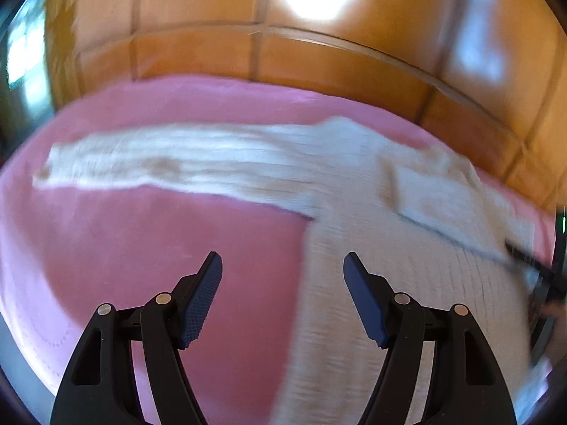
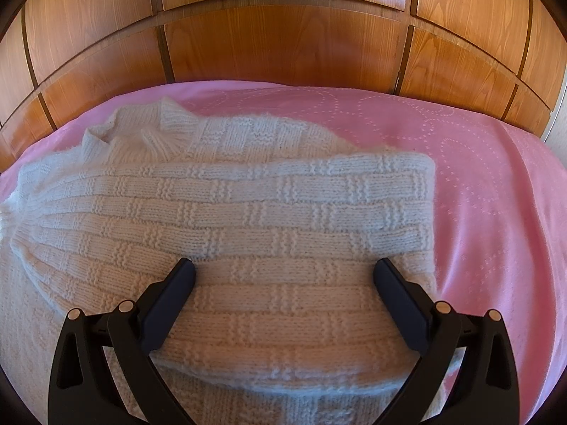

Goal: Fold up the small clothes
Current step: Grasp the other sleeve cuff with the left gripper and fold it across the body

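Note:
A cream knitted sweater (image 2: 248, 212) lies on a pink bedspread (image 2: 496, 194). In the right wrist view its right sleeve (image 2: 283, 198) is folded across the body, and the collar (image 2: 141, 131) points toward the far wall. My right gripper (image 2: 283, 272) is open, low over the sweater's body, with nothing between its fingers. In the blurred left wrist view the sweater (image 1: 389, 230) has its other sleeve (image 1: 159, 163) stretched out flat to the left. My left gripper (image 1: 282, 265) is open and empty above the sweater's left edge and the bedspread (image 1: 141, 248).
Wooden wardrobe panels (image 2: 283, 35) rise right behind the bed. A window (image 1: 21, 56) shows at the far left in the left wrist view. The other gripper's dark frame (image 1: 545, 276) shows at that view's right edge.

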A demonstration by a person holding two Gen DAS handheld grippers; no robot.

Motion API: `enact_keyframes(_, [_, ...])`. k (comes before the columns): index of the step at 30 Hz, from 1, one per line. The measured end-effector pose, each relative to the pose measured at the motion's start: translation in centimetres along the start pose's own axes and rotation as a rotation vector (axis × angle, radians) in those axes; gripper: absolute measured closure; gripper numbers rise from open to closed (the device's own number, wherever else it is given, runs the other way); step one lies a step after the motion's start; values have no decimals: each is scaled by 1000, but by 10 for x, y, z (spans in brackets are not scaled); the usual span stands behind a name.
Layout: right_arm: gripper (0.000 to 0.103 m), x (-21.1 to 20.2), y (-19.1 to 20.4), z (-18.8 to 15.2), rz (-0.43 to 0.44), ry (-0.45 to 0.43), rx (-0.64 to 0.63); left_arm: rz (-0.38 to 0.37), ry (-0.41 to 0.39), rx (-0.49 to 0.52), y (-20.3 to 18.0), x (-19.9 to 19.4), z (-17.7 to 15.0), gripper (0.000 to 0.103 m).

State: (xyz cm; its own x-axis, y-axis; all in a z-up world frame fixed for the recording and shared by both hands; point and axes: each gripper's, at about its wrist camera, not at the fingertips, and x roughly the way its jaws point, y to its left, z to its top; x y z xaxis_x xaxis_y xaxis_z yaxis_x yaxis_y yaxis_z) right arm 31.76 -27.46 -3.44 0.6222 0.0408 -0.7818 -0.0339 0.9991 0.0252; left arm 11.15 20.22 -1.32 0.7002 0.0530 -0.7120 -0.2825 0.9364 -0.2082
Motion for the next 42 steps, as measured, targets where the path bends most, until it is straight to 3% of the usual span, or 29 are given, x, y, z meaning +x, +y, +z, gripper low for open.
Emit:
enact_keyframes(3, [2,0,-1,0,9,-2,7,-25,11,-261,77,2,19,33])
enact_keyframes(5, [2,0,-3,-1,12,-2,11,11,-7,-398,123,3,28,34])
enact_keyframes(7, [2,0,-4,0,16,-3,13,39,-31,-512,164,4,35,46])
enact_keyframes(10, [2,1,-7,0,23,-3,18,74,-28,-657,216,15,44,53])
enact_keyframes(14, [2,1,-9,0,25,-3,20,99,-50,-769,258,32,56,53])
enact_keyframes(18, [2,0,-10,0,25,-2,21,117,-66,-781,272,48,74,53])
enact_keyframes(19, [2,0,-10,0,25,-2,22,131,-63,-769,271,50,80,76])
enact_keyframes(20, [2,0,-10,0,25,-2,21,122,-53,-748,268,53,86,91])
enact_keyframes(21, [2,0,-10,0,25,-2,21,109,-45,-728,264,54,90,97])
enact_keyframes(24, [2,0,-10,0,25,-3,21,94,-87,-618,232,45,109,97])
enact_keyframes(27, [2,0,-11,0,25,-3,20,-22,-131,-506,179,26,121,97])
enact_keyframes(32, [2,-1,-11,0,24,-3,20,-265,-158,-270,54,0,120,97])
enact_keyframes(34, [2,-1,-11,0,24,-3,20,-347,-134,-159,-4,0,110,97])
enact_keyframes(39, [2,-2,-12,-1,30,-5,25,-432,3,32,-115,30,65,97])
enact_keyframes(41, [2,-3,-13,-1,32,-7,29,-416,50,114,-145,43,45,87])
enact_keyframes(42, [2,-3,-14,-1,35,-8,31,-407,63,144,-153,46,37,69])
